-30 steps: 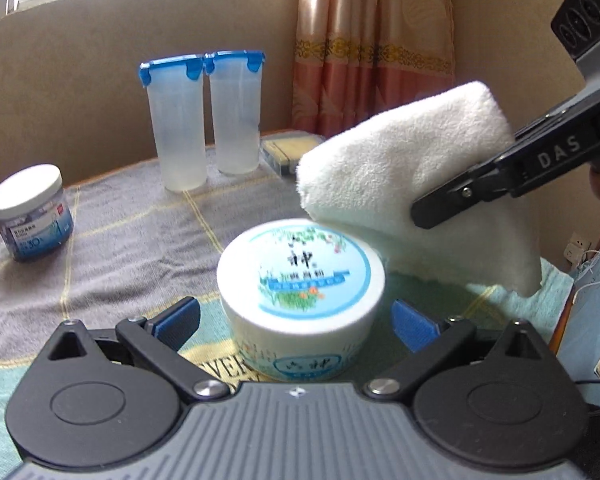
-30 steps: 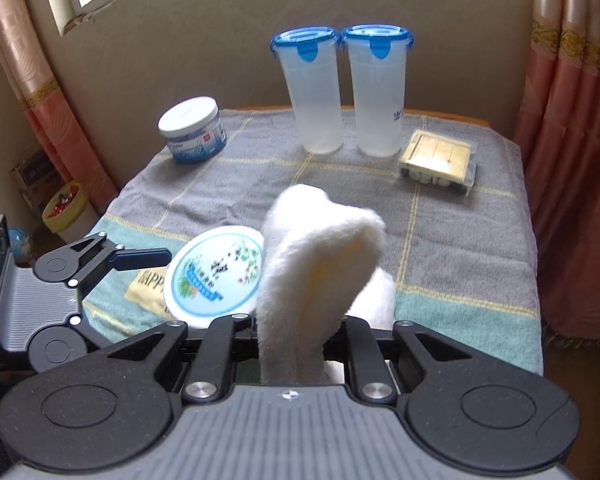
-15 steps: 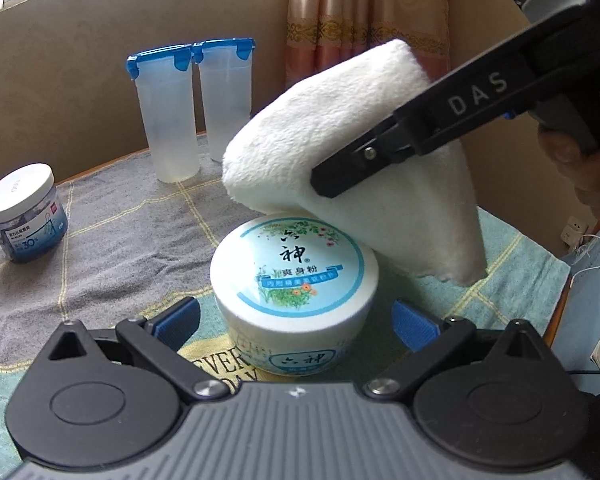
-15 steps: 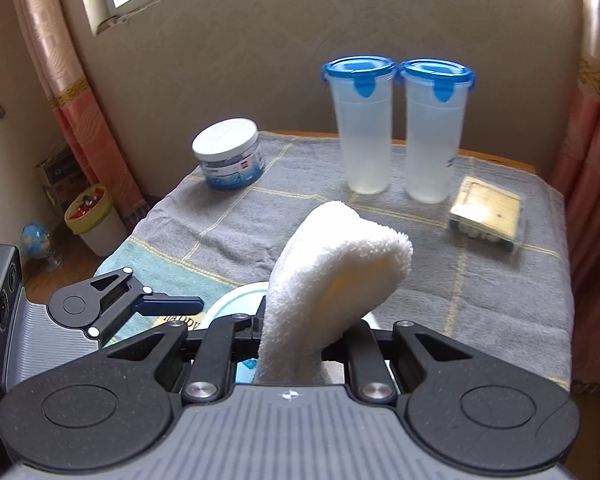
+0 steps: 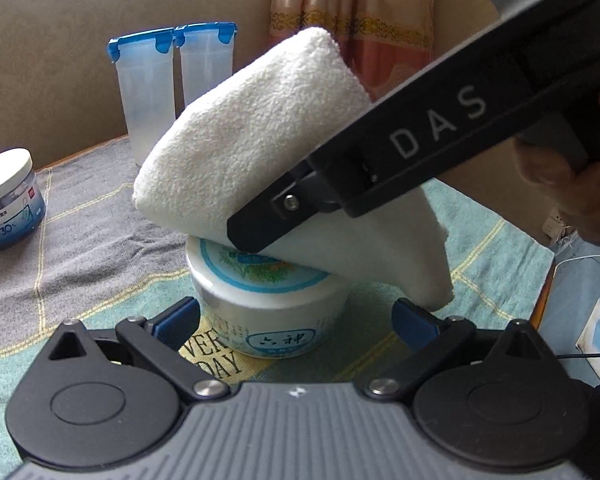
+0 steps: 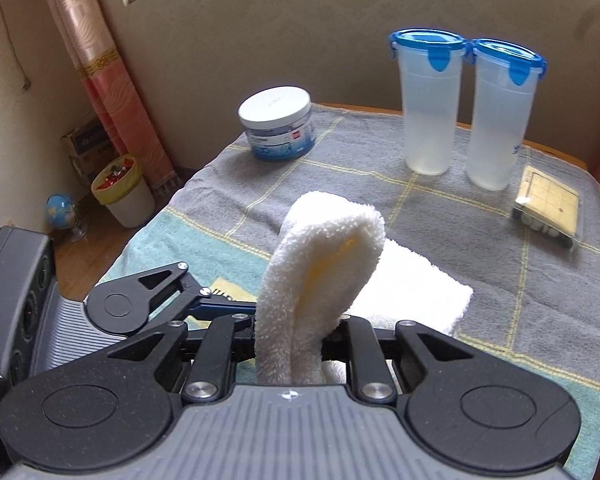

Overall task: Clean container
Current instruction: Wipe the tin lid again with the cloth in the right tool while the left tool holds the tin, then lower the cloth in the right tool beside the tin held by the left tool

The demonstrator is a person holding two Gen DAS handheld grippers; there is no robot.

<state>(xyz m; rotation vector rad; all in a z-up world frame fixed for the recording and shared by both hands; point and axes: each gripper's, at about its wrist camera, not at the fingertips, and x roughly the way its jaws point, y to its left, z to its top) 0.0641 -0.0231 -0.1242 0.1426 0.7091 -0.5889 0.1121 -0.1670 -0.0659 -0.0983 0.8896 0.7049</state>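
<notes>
A round white tub (image 5: 276,312) with a blue-ringed flowered lid stands on the towel-covered table (image 5: 100,240). My left gripper (image 5: 296,316) is open, its blue-padded fingers on either side of the tub, with a gap on the right side. My right gripper (image 6: 292,320) is shut on a folded white cloth (image 5: 252,148). The cloth lies on the far part of the tub's lid and hides it. The right gripper's black finger (image 5: 268,224) reaches in from the upper right, held by a hand (image 5: 580,192). In the right wrist view the cloth (image 6: 324,248) hides the tub.
Two tall clear containers with blue clip lids (image 6: 428,100) (image 6: 500,116) stand at the back. A small white-lidded jar (image 6: 278,124) is at the back left and a flat clear box (image 6: 548,208) at the right. A bin (image 6: 120,192) stands on the floor beyond the table's left edge.
The right gripper has carried the cloth leftward and down, from beside the tub onto its lid, now covering the far half. The left gripper has kept its place around the tub.
</notes>
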